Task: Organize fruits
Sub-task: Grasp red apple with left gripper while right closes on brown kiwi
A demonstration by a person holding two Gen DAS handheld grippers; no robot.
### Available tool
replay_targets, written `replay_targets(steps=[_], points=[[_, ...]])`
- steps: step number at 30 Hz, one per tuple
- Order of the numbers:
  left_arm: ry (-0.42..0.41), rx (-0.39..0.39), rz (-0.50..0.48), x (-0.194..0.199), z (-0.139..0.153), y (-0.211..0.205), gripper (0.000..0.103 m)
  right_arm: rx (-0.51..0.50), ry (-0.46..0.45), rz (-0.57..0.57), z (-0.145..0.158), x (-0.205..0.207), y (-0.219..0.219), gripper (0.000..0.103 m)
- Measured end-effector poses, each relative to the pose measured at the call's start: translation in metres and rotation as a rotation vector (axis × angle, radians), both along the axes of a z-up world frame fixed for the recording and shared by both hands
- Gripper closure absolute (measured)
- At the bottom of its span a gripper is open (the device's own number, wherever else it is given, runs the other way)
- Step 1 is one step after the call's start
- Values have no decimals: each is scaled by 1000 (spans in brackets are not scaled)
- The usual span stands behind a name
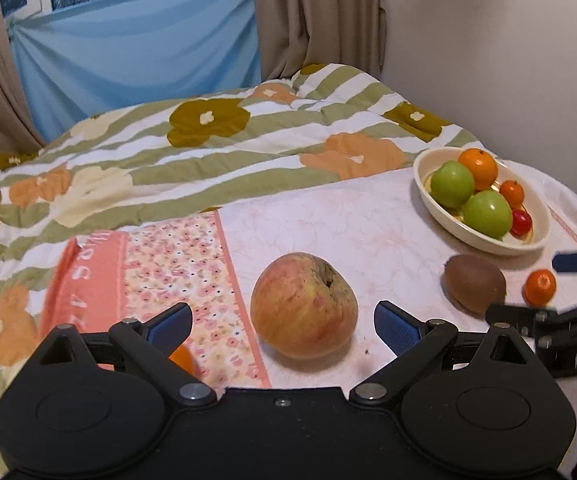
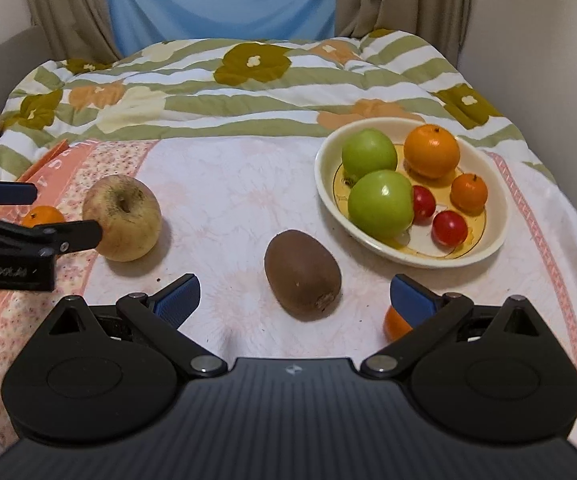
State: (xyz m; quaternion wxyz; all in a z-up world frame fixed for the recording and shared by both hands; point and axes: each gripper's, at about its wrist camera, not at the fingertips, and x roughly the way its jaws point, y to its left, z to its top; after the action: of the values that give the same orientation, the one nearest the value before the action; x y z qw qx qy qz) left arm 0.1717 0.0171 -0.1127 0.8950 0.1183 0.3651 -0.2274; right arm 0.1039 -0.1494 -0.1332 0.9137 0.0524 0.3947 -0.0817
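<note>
A large reddish-yellow apple (image 1: 303,306) (image 2: 122,217) lies on the pale cloth, straight ahead of my open left gripper (image 1: 284,326), between its blue pads without contact. My open right gripper (image 2: 294,298) faces a brown kiwi (image 2: 302,274) (image 1: 474,288), which lies between its fingertips, untouched. A cream bowl (image 2: 492,240) (image 1: 422,172) at the right holds two green apples, an orange, a small mandarin and two red fruits. One loose mandarin (image 2: 394,324) (image 1: 541,287) sits by the right pad. Another mandarin (image 1: 182,360) (image 2: 42,216) lies by the left pad.
The fruits rest on a pink floral cloth (image 2: 228,184) spread over a bed with a green-striped flowered quilt (image 1: 208,148). Curtains and a blue sheet (image 1: 136,56) hang behind. A wall (image 1: 508,60) runs along the right side.
</note>
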Motion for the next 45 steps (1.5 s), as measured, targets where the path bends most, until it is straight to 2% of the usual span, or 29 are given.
replay_targets(steps=[6, 9, 16, 22, 24, 33, 45], points=[[72, -60, 47, 23, -13, -5, 4, 36, 5, -70, -13, 9, 0, 0], [94, -69, 55, 28, -19, -7, 9, 29, 25, -95, -19, 14, 2, 0], [166, -114, 71, 41, -29, -5, 12, 30, 30, -117, -29, 24, -1, 0], [248, -180, 83, 48, -36, -3, 24, 44, 33, -122, -35, 32, -7, 0], [274, -206, 93, 51, -38, -2, 25, 41, 33, -112, -36, 34, -7, 0], [281, -234, 99, 49, -38, 3, 26, -23, 42, -52, -43, 43, -4, 0], [217, -234, 96, 42, -31, 13, 26, -30, 51, 2, -54, 53, -5, 1]])
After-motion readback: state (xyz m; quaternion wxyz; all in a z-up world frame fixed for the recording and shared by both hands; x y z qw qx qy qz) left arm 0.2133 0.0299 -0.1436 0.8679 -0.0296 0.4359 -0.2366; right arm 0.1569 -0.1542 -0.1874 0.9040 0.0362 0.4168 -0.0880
